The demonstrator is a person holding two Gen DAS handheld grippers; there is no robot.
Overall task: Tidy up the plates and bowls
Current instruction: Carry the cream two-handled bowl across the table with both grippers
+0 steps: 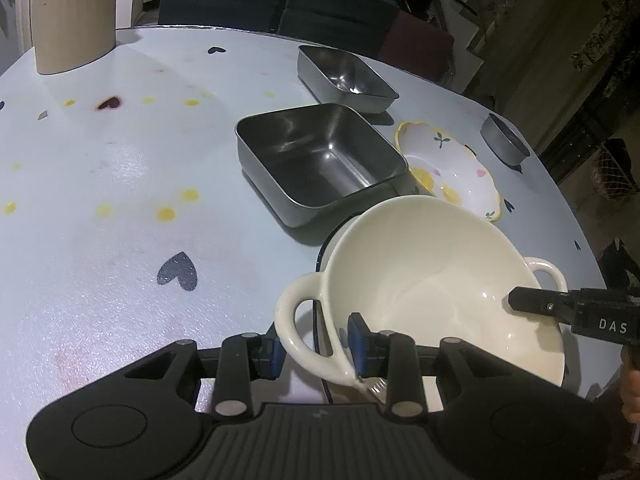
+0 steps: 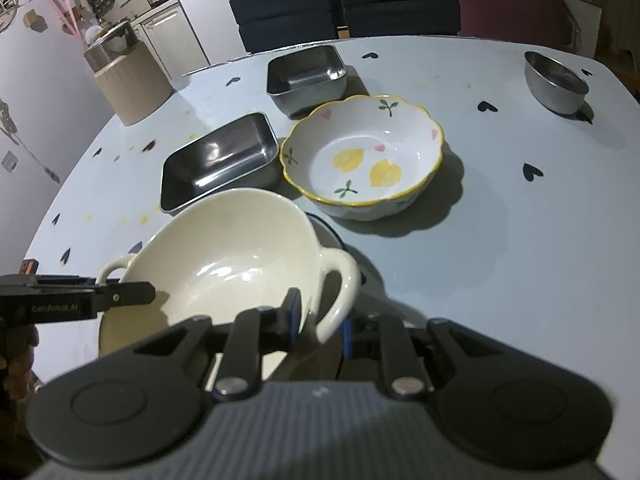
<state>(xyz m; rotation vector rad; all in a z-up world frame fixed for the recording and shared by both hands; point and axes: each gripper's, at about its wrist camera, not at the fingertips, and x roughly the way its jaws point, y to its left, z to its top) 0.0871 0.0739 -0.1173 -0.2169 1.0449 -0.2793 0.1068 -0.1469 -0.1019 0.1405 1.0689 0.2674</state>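
Near the bench's front edge, the left tool and right tool each clamp a handle of the cream bowl, sharing its weight, seemingly for level carrying toward stacking.

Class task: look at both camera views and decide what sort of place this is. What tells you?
Probably a home dining area: a heart-patterned table set with bowls, upholstered chairs behind it, and kitchen cabinets beyond.
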